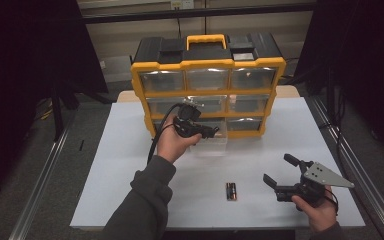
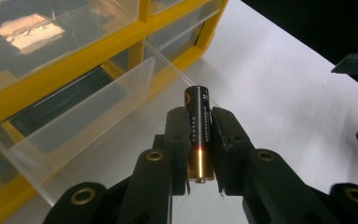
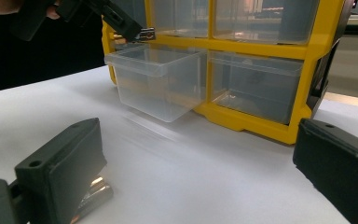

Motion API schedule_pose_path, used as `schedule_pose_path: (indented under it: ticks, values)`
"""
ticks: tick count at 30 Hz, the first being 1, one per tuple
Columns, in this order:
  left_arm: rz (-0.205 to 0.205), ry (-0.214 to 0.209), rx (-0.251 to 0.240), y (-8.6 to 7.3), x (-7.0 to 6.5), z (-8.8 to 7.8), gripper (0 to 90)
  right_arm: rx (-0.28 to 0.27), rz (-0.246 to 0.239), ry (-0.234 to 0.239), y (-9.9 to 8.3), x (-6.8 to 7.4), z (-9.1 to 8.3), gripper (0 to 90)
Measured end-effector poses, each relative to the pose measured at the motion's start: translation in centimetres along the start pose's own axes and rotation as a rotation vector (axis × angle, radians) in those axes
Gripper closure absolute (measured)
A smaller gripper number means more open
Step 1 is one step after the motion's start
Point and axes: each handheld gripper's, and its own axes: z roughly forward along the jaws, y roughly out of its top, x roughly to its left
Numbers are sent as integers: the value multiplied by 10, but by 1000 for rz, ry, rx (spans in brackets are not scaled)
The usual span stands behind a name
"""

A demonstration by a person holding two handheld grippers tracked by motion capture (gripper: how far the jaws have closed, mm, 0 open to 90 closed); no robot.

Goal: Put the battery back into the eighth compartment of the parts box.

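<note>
My left gripper (image 2: 199, 117) is shut on a black and copper battery (image 2: 198, 140), gripped around its middle with both ends sticking out. It hovers over the pulled-out clear drawer (image 2: 88, 112) in the bottom row of the yellow and black organizer (image 1: 207, 92). In the high view the left gripper (image 1: 211, 132) sits just above that drawer (image 1: 211, 143). My right gripper (image 1: 279, 169) is open near the table's front right, with nothing between its jaws. Two more batteries (image 1: 231, 191) lie on the white table, and they peek out behind my right gripper's (image 3: 198, 140) left jaw as batteries (image 3: 93, 193).
The organizer stands at the back of the white table (image 1: 130, 165), its other clear drawers closed. In the right gripper view the open drawer (image 3: 158, 79) juts forward from the frame. Metal rails run along both table sides, and dark curtains hang beyond them.
</note>
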Motion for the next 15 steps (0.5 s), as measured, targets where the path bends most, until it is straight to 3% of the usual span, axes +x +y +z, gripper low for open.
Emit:
schedule_pose_path:
  ticks: [7,15]
  values:
    - [-7,60,-2,3,3,13,774,-1,-2,2,0,0,0,15]
    - [-10,82,-11,4,6,27,773,0,-6,5,0,0,-1,15]
